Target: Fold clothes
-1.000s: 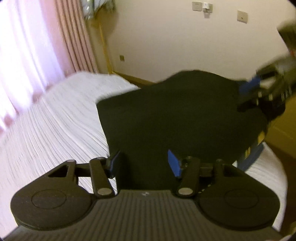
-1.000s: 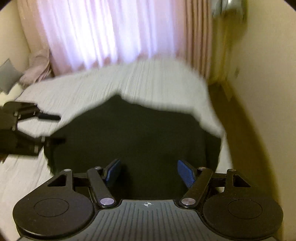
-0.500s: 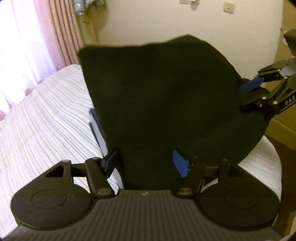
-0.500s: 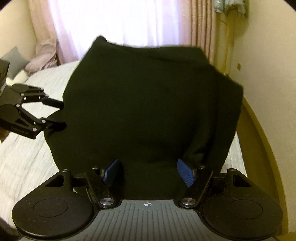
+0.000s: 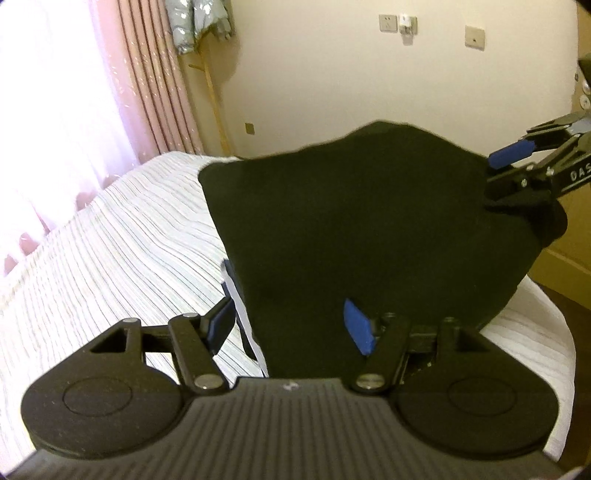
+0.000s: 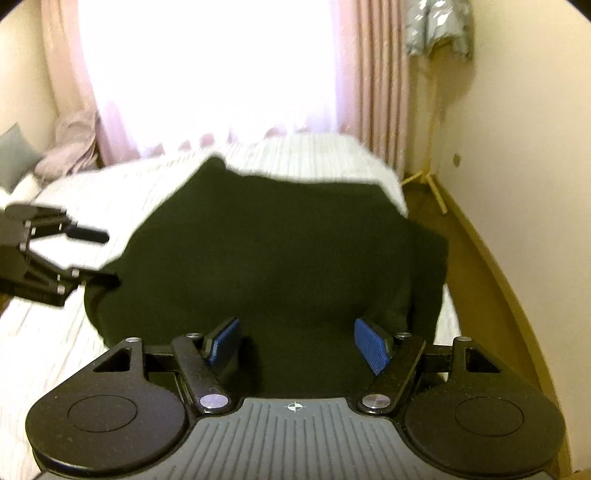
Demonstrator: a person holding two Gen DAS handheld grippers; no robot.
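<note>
A black cloth (image 5: 362, 229) lies on a bed (image 5: 110, 258) with a white striped cover. The cloth is big and dark, and it bunches up in a soft heap near the corner of the bed. One end of it hangs a little over the bed's edge.

The left gripper (image 5: 288, 328) is low at the near edge of the cloth. Its jaws stand wide apart. The cloth sits between them, but the blue pads (image 5: 358, 330) do not squeeze it. A thin white strip (image 5: 240, 314) shows by the left pad, at the side of the cloth.

The right gripper (image 6: 297, 343) is at the other side of the cloth. Its jaws are wide apart too, with the cloth lying between them. Its blue pads (image 6: 371, 345) do not press on the cloth either.

From the left camera, the right gripper shows far off at the right, at the cloth's far corner. From the right camera, the left gripper (image 6: 88, 254) shows at the left, and its lower finger touches the cloth's edge.

Behind the bed hangs a pink curtain (image 6: 380, 81) by a bright window. A yellow coat stand (image 6: 430, 129) is in the corner with a pale jacket (image 6: 439, 26) on top. The wall (image 5: 332, 74) is cream. A pillow (image 6: 14, 155) rests at the far left of the bed.
</note>
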